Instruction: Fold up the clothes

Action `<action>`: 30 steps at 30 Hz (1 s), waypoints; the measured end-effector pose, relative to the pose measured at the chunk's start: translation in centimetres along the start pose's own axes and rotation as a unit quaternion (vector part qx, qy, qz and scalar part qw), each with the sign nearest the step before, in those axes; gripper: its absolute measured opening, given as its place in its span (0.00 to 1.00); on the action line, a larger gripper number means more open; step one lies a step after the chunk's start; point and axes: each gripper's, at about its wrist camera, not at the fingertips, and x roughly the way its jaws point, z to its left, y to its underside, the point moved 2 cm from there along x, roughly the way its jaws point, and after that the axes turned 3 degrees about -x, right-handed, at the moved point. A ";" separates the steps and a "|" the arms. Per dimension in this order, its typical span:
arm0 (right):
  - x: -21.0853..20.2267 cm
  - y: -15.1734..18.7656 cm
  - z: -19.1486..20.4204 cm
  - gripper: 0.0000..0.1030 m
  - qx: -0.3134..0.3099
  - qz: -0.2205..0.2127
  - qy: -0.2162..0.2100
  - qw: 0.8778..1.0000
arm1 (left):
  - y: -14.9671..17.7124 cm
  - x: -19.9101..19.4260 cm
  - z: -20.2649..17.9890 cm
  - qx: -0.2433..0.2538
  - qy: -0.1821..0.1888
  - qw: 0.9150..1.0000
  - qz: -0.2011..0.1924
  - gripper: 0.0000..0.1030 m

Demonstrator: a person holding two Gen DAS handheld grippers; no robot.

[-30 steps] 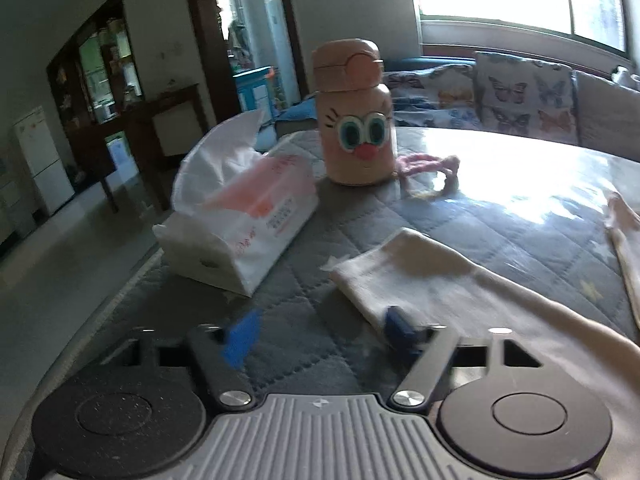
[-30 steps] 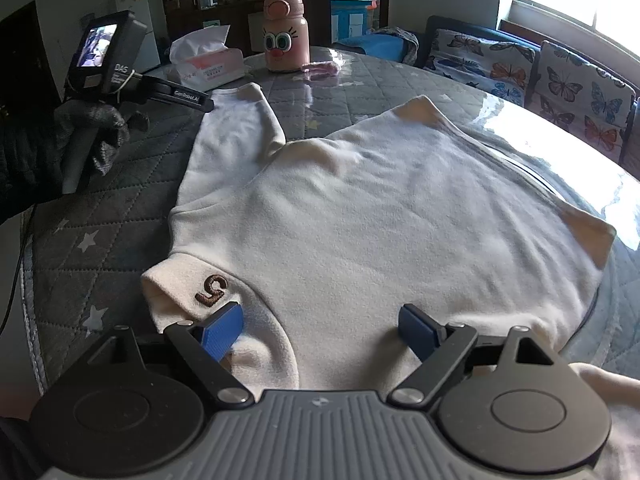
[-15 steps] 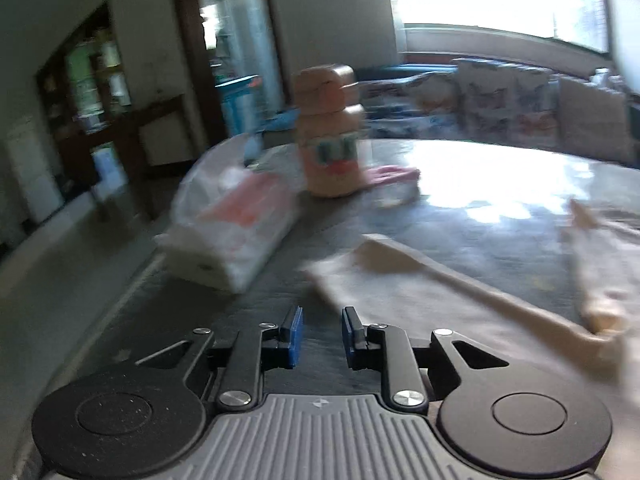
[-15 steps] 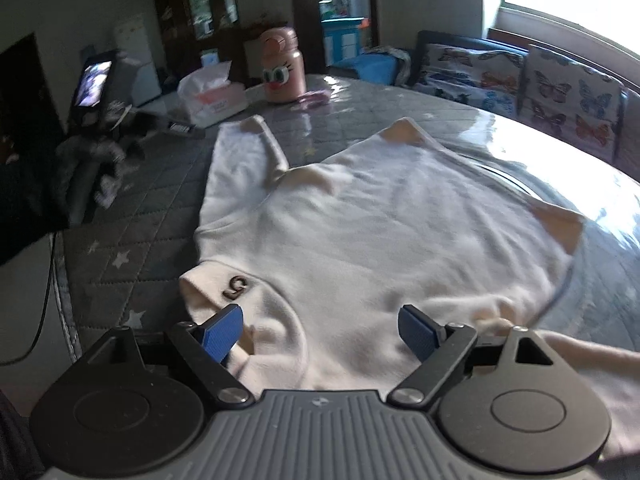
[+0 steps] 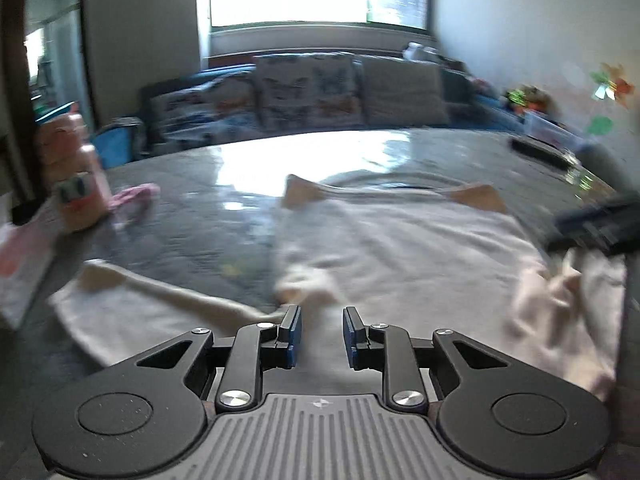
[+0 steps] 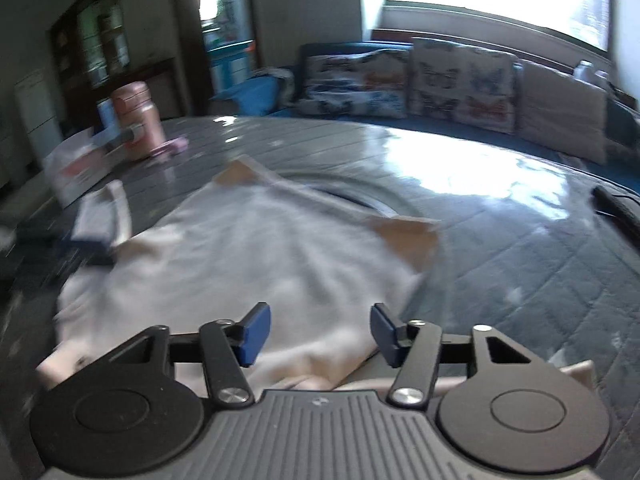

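Observation:
A cream sweater point(image 5: 400, 240) with tan hem corners lies spread on the grey quilted table point(image 5: 180, 196); it also shows in the right wrist view point(image 6: 256, 248). One sleeve point(image 5: 132, 300) runs left. My left gripper point(image 5: 319, 334) is partly open with cloth between its blue pads; whether it pinches is unclear in the blur. My right gripper point(image 6: 318, 330) is open over the sweater's near edge. The right gripper's body shows dark at the right of the left wrist view point(image 5: 592, 228); the left gripper shows blurred at the left of the right wrist view point(image 6: 92, 236).
A pink cartoon bottle point(image 5: 76, 184) and a tissue box point(image 6: 76, 168) stand at the table's left side, with a pink cloth scrap point(image 5: 134, 196) beside the bottle. A sofa with butterfly cushions point(image 6: 460, 80) runs behind the table. A dark flat object point(image 6: 616, 208) lies at the far right.
My left gripper swung right from the tissue box and bottle to the sweater body; its jaws narrowed, then widened a little. My right gripper turned right and its jaws narrowed somewhat.

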 end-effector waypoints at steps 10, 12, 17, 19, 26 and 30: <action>6.1 -2.1 -7.1 0.28 0.098 0.008 0.052 0.994 | 1.5 0.8 -4.3 0.048 0.086 0.995 0.026 0.24; 7.0 -2.4 -7.8 0.20 0.104 0.011 0.052 0.993 | 1.5 0.8 -5.1 0.054 0.110 0.992 0.031 0.24; 8.5 -2.9 -8.5 0.07 0.110 0.020 0.052 0.992 | 1.1 1.4 -7.9 0.082 0.158 0.983 0.042 0.25; 8.8 -3.1 -8.6 0.04 0.108 0.021 0.053 0.993 | 0.9 1.8 -9.2 0.091 0.177 0.979 0.045 0.25; 9.4 -4.4 -8.3 0.02 0.083 0.015 0.065 0.994 | 0.9 2.6 -13.2 0.121 0.238 0.962 0.059 0.25; 10.0 -5.2 -8.4 0.02 0.070 0.011 0.073 0.995 | 1.2 2.9 -14.8 0.131 0.256 0.956 0.057 0.31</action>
